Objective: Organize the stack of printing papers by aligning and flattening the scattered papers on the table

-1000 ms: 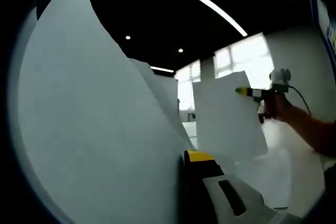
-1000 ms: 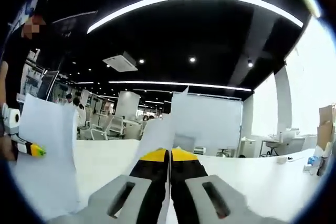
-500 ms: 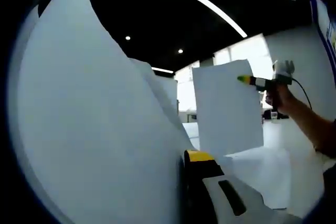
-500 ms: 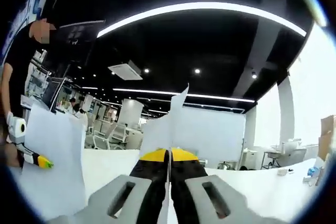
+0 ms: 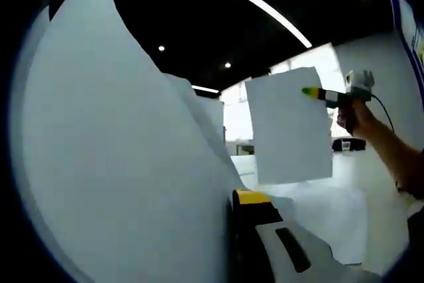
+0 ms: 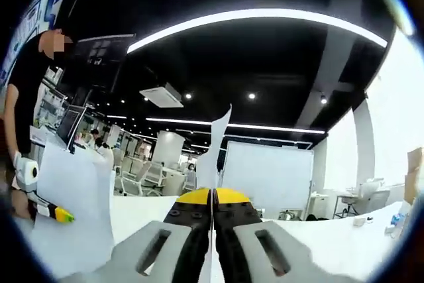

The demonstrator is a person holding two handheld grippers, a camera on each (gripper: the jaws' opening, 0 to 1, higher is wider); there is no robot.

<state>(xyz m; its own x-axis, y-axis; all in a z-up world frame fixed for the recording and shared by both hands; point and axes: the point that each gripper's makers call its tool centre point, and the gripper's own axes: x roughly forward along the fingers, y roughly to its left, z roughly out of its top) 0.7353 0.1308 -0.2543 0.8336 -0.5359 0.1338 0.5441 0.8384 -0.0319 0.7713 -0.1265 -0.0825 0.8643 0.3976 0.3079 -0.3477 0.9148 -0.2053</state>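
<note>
- Two grippers, each clamped on a raised sheet.
- left gripper (image 6: 59, 215), lower left, pinches the curved sheet (image 6: 76, 210).
- right gripper (image 6: 212, 198), jaws closed on the edge-on sheet (image 6: 217, 138), center frame.

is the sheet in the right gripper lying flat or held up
Held up. The right gripper is pinching the sheet by its top edge, and it hangs upright, clear of the table.
</note>
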